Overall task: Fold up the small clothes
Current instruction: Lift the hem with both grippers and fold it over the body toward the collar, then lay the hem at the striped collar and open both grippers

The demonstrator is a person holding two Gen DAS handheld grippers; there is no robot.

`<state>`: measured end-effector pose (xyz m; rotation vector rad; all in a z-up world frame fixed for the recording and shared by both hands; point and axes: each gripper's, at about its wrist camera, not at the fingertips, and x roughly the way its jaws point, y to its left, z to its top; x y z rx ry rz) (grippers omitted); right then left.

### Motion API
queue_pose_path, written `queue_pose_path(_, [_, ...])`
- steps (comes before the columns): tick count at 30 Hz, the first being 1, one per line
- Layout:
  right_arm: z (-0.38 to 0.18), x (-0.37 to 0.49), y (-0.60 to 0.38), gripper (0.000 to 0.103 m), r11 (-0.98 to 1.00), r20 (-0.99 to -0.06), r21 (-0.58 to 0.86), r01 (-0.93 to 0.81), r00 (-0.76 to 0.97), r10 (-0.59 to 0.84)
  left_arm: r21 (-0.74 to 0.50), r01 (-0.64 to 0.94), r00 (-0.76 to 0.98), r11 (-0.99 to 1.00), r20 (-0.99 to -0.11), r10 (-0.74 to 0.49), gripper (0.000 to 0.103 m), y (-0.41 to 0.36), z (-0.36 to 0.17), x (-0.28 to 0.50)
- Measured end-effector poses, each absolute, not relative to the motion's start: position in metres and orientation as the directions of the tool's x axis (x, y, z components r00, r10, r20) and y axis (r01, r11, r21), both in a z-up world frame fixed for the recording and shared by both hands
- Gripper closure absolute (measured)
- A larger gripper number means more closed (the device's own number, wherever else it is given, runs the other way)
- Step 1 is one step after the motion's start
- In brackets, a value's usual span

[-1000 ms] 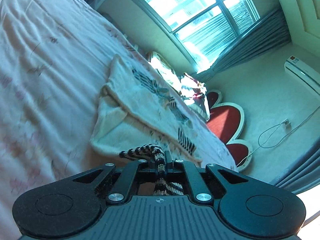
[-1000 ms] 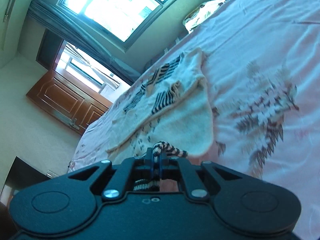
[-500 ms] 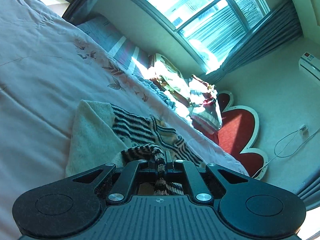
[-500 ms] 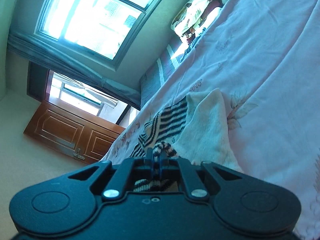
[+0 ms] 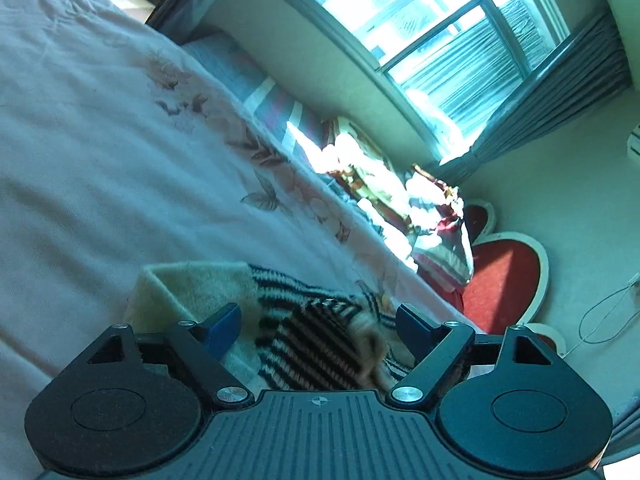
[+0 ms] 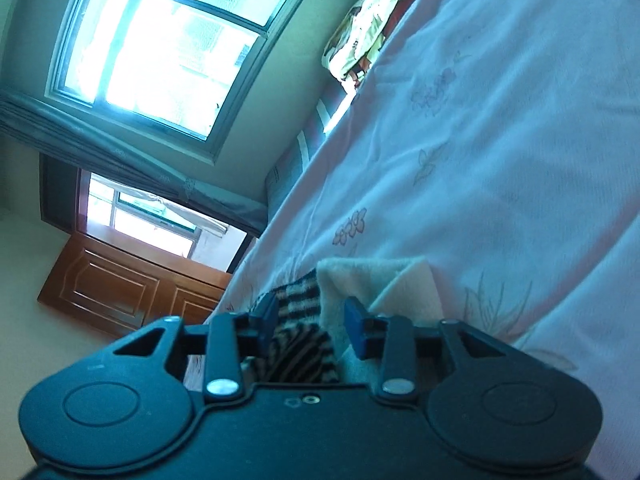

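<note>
Folded cream garment [image 5: 200, 288] with black-striped trim lying on the pale floral bedsheet [image 5: 100, 152]. Left gripper [image 5: 318, 322]: jaws just opened wide, striped fabric between them, pads clear of it. Right gripper [image 6: 310, 318]: jaws just opened partway, striped cuff between, unclamped. Beyond: bedding pile [image 5: 380, 184], red headboard [image 5: 504, 280], window [image 6: 160, 40], wooden door [image 6: 132, 288].

Blown-out window [image 6: 160, 48] glare, cyan cast, fisheye-warped edges
</note>
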<state>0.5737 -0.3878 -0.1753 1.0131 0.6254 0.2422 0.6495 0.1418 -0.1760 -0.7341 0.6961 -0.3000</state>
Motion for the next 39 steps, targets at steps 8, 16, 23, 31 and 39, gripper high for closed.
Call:
queue_pose_path(8, [-0.140,0.567,-0.389,0.055,0.675,-0.385,0.737,-0.024,0.806,0.450,-0.491,0.140,0.706,0.860,-0.559,-0.435,0.050,0.131,-0.158,0.647])
queue_pose_path(16, [-0.125,0.582,-0.338,0.064,0.874,-0.587,0.473,-0.112,0.700,0.407,-0.309,0.209,0.659,0.928,-0.656,-0.367,0.055,0.102,-0.153,0.648])
queue_pose_path(23, [-0.125,0.581,-0.294,0.095,0.962,-0.673,0.217,-0.169,0.688,0.272,-0.206,0.229,0.687,0.951,-0.658,-0.308,0.098,0.088,-0.150,0.637])
queue_pose_path(31, [-0.110,0.564,-0.300,0.096,0.983,-0.558,0.141,-0.116,0.811,0.176,-0.164,0.148,0.823,0.975,-0.526,-0.214,0.098,0.094,-0.140,0.609])
queue_pose_path(39, [-0.135,0.572,-0.297,0.081,0.992,-0.614,0.094,-0.087,0.779,0.126,-0.031,0.148,0.785,0.989,-0.604,-0.136,0.090,0.075,-0.150,0.615])
